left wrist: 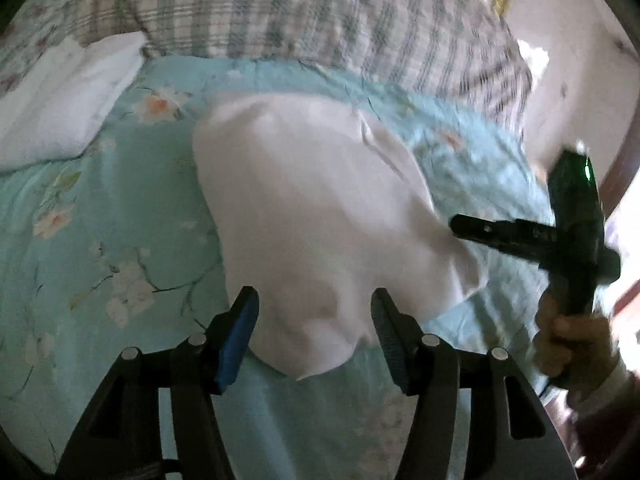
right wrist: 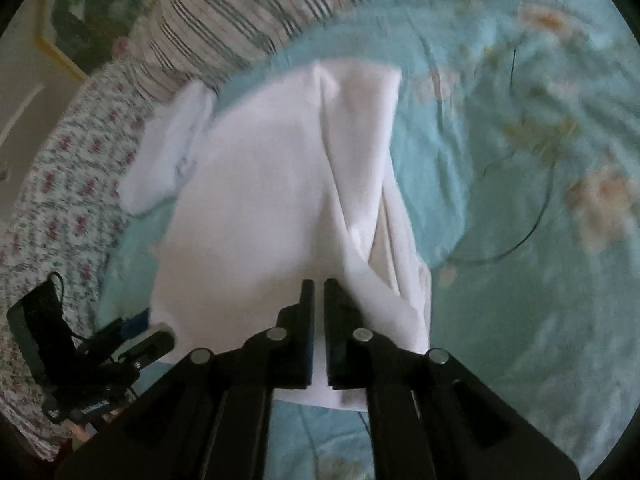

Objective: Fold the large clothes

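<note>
Right wrist: blurred white garment (right wrist: pixel 264 200) on floral bedspread (right wrist: pixel 520 200), seemingly.

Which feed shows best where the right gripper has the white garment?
Right wrist: the right gripper, jaws nearly closed, pinches the white garment's near edge. The left wrist view shows that gripper only sidelong at the cloth's side, blurred, the contact unclear.

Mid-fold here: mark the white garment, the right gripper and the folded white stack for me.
white garment (right wrist: pixel 260 184): right wrist view, broad flat middle panel.
right gripper (right wrist: pixel 319 292): right wrist view, between its closed fingertips pinching the cloth.
folded white stack (left wrist: pixel 60 100): left wrist view, top face.
</note>
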Demonstrator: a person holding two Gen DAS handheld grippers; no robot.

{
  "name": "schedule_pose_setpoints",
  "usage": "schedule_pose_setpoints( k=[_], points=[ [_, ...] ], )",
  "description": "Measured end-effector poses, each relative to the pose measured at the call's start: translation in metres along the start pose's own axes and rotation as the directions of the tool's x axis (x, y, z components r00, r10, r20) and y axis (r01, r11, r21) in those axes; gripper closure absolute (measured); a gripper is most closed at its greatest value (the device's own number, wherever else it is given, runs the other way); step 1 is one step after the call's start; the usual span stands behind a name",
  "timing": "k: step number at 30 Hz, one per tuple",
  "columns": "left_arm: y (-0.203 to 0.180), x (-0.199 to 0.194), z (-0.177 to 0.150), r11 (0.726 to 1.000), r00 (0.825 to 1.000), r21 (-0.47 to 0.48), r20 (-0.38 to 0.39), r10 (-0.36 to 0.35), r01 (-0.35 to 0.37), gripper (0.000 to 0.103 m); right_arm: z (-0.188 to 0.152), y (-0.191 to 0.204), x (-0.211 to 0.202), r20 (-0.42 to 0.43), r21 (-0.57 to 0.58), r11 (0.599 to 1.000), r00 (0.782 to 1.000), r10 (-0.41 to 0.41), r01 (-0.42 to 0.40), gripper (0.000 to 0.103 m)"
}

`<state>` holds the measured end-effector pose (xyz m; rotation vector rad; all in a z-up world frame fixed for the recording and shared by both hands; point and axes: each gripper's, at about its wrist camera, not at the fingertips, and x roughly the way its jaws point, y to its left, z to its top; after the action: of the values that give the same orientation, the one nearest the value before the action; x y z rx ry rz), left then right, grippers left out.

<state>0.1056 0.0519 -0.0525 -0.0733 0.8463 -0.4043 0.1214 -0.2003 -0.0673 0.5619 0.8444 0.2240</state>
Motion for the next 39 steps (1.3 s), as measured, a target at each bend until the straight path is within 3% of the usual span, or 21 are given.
schedule_pose_setpoints(
  k=[2,6,11,14,15,17,20,23,25,28,30,33,36,39],
  points=[
    [0.009,-0.001,0.005,0.998,0.999,-0.058,0.000,0.033,-0.033,0.043,0.006,-0.002,-0.007,0.038,0.006,1.000,0.999,-0.022,0.021,0.056],
    [0.026,0.013,0.013,0.988,0.999,-0.150,-0.039,0.017,-0.022,0.043,0.024,-0.013,0.012,0.010,0.029,0.998,0.999,-0.054,0.053,0.055],
    [0.035,0.026,0.020,0.980,0.999,-0.198,-0.036,-0.020,0.013,0.043,0.043,-0.027,0.044,-0.021,0.080,0.996,0.999,-0.050,0.051,0.055],
    [0.035,0.033,0.024,0.980,0.999,-0.197,-0.043,-0.025,0.016,0.042,0.054,-0.031,0.059,-0.018,0.088,0.995,0.999,-0.051,0.053,0.063],
    [0.034,0.035,0.025,0.981,0.998,-0.194,-0.048,-0.029,0.019,0.042,0.055,-0.029,0.061,-0.023,0.081,0.995,0.998,-0.053,0.055,0.079],
    [0.030,0.034,0.026,0.984,0.999,-0.179,-0.049,-0.021,0.012,0.042,0.060,-0.022,0.055,0.004,0.065,0.996,0.998,-0.059,0.058,0.091],
    [0.028,0.041,0.024,0.986,0.998,-0.168,-0.061,-0.021,0.010,0.040,0.059,-0.018,0.038,0.064,0.048,0.997,0.996,-0.069,0.066,0.093],
    [0.029,0.050,0.022,0.986,0.997,-0.167,-0.079,-0.021,0.008,0.037,0.050,-0.034,0.055,-0.001,0.069,0.990,0.992,-0.125,0.125,0.094],
    [0.028,0.052,0.022,0.987,0.997,-0.158,-0.081,-0.015,0.002,0.037,0.048,-0.039,0.056,-0.005,0.095,0.990,0.994,-0.107,0.107,0.093],
    [0.029,0.053,0.023,0.987,0.996,-0.158,-0.084,-0.019,0.005,0.037,0.054,-0.017,0.031,0.057,0.052,0.989,0.988,-0.142,0.139,0.092],
    [0.029,0.053,0.023,0.987,0.996,-0.158,-0.083,-0.019,0.006,0.036,0.052,0.012,0.010,0.114,-0.042,0.994,0.988,-0.100,0.105,0.091],
    [0.029,0.055,0.023,0.988,0.996,-0.153,-0.085,-0.005,-0.008,0.035,0.042,0.035,0.022,0.041,-0.137,0.986,0.996,-0.085,0.090,0.090],
    [0.028,0.057,0.021,0.988,0.995,-0.151,-0.096,0.009,-0.024,0.035,0.021,0.020,0.059,-0.077,-0.169,0.964,0.973,-0.218,0.203,0.092],
    [0.027,0.059,0.020,0.989,0.995,-0.145,-0.099,0.021,-0.036,0.034,0.017,-0.001,0.059,-0.064,-0.088,0.987,0.988,-0.138,0.132,0.096]
  ],
)
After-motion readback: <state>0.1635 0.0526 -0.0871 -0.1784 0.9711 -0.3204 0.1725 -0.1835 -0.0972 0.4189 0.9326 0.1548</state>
